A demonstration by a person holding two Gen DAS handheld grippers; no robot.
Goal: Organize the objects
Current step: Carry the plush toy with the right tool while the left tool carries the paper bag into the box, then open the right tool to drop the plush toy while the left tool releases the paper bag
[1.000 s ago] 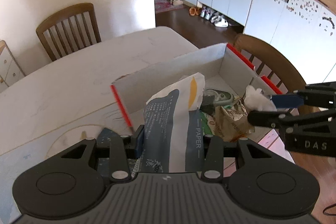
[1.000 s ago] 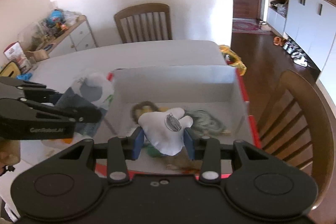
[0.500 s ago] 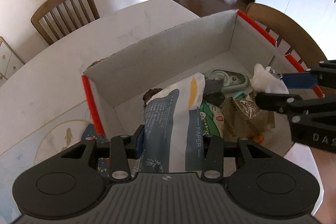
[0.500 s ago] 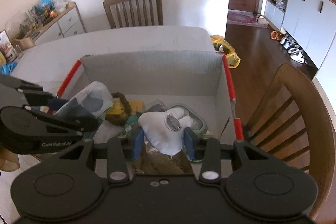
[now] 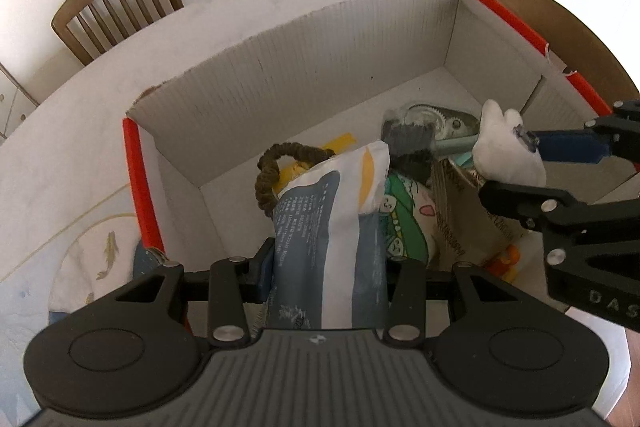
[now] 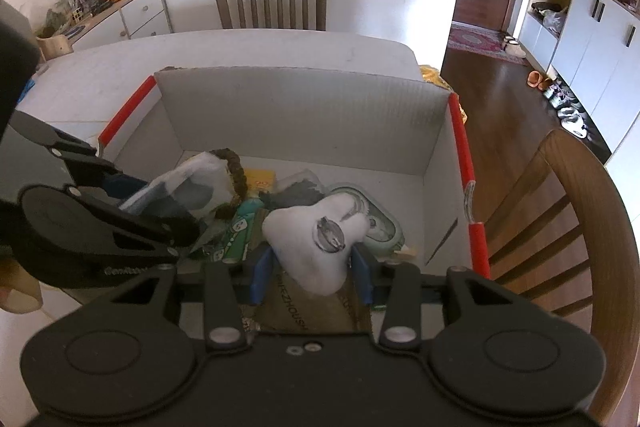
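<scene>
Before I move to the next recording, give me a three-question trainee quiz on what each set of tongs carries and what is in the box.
1. Which tongs carry the blue-and-white paper tissue pack?
2. True or false: the white padded pouch with a round metal clasp lies loose on the floor of the white corrugated cardboard box with red edges.
3. Name the looped thing beside the tissue pack inside the box.

Key
1. The left tongs, over the box.
2. False. It sits between the blue pads of the right tongs, whose jaws are opening, above the things in the box.
3. A brown braided rope ring.
</scene>
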